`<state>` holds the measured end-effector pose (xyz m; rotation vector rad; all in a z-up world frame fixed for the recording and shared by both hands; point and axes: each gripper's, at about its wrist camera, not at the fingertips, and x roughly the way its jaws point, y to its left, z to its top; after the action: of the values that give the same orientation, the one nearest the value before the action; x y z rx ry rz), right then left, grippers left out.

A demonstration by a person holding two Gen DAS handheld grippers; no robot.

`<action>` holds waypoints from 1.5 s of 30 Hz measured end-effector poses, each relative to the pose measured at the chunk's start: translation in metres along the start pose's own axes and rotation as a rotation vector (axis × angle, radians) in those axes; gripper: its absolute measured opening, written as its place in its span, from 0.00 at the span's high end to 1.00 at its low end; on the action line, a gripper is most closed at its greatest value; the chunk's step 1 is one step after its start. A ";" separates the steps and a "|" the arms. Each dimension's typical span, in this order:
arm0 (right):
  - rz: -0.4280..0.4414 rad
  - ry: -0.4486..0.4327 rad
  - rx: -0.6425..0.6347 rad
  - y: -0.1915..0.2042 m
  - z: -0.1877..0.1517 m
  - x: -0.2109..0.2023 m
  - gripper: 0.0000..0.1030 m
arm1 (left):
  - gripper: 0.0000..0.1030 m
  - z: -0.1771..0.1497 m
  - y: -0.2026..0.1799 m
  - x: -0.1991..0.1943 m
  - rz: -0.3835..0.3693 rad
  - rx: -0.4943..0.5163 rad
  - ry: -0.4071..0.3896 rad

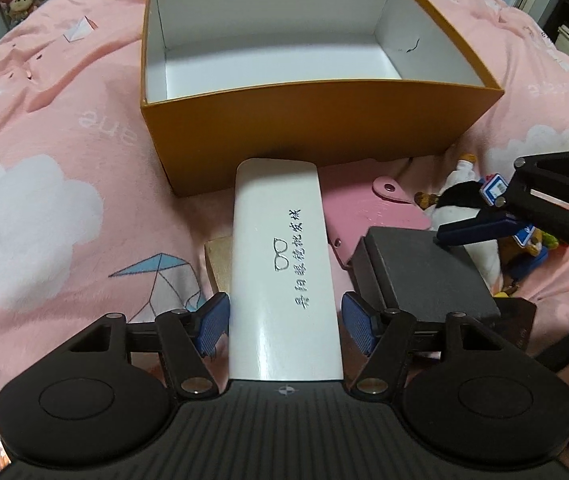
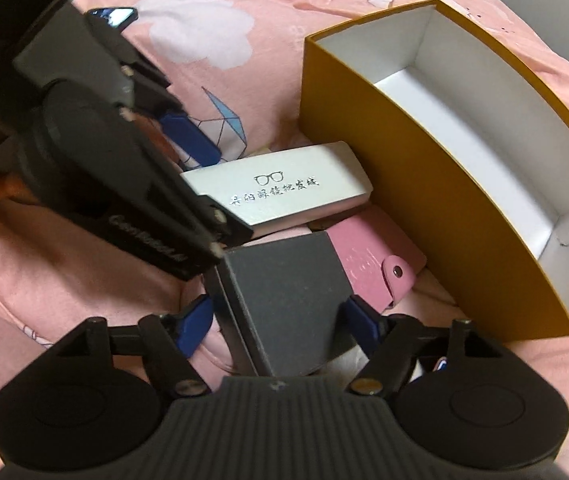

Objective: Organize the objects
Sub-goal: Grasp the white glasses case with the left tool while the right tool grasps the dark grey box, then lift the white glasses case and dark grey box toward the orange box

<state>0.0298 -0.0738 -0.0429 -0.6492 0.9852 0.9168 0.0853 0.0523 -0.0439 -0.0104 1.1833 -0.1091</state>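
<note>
A white glasses case (image 1: 282,268) with silver lettering lies between the blue pads of my left gripper (image 1: 286,320), which close on its sides; it also shows in the right wrist view (image 2: 280,186). My right gripper (image 2: 278,320) is shut on a dark grey box (image 2: 284,300), also seen in the left wrist view (image 1: 424,272). An open orange box (image 1: 312,76) with a white, empty inside stands just beyond, on the pink bed; in the right wrist view the orange box (image 2: 444,184) is at the right.
A pink wallet (image 2: 376,256) with a snap lies under the grey box and the case. A penguin plush (image 1: 460,196) and small toys lie at the right. A tan flat piece (image 1: 218,258) sits under the case. A phone (image 2: 112,16) lies far left.
</note>
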 end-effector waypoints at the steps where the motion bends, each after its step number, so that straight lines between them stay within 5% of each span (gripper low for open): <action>1: -0.001 -0.001 -0.010 0.001 0.000 0.001 0.26 | 0.26 0.002 0.001 0.003 -0.002 -0.002 0.007; 5: 0.006 0.001 -0.028 0.000 0.002 0.001 0.29 | 0.25 0.013 -0.001 0.014 0.005 0.000 0.030; 15: 0.120 -0.024 0.048 -0.029 0.005 -0.032 0.64 | 0.23 0.034 -0.004 0.022 0.019 0.017 0.044; 23: 0.137 -0.024 0.038 -0.035 0.005 -0.032 0.62 | 0.23 0.037 -0.009 0.021 0.006 0.056 0.078; 31: 0.098 0.011 -0.122 -0.006 0.003 -0.015 0.40 | 0.23 0.029 -0.010 0.013 0.027 0.097 0.071; 37: 0.049 0.036 -0.180 -0.003 0.003 -0.002 0.33 | 0.23 0.025 -0.006 0.003 0.026 0.098 0.073; 41: 0.054 0.041 -0.183 -0.004 0.006 0.004 0.32 | 0.23 0.024 -0.005 0.001 0.031 0.100 0.069; 45: 0.066 0.033 -0.188 -0.003 0.006 -0.005 0.45 | 0.23 0.025 -0.005 -0.003 0.032 0.106 0.066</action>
<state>0.0339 -0.0724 -0.0354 -0.7958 0.9619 1.0682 0.1064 0.0461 -0.0315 0.1061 1.2418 -0.1450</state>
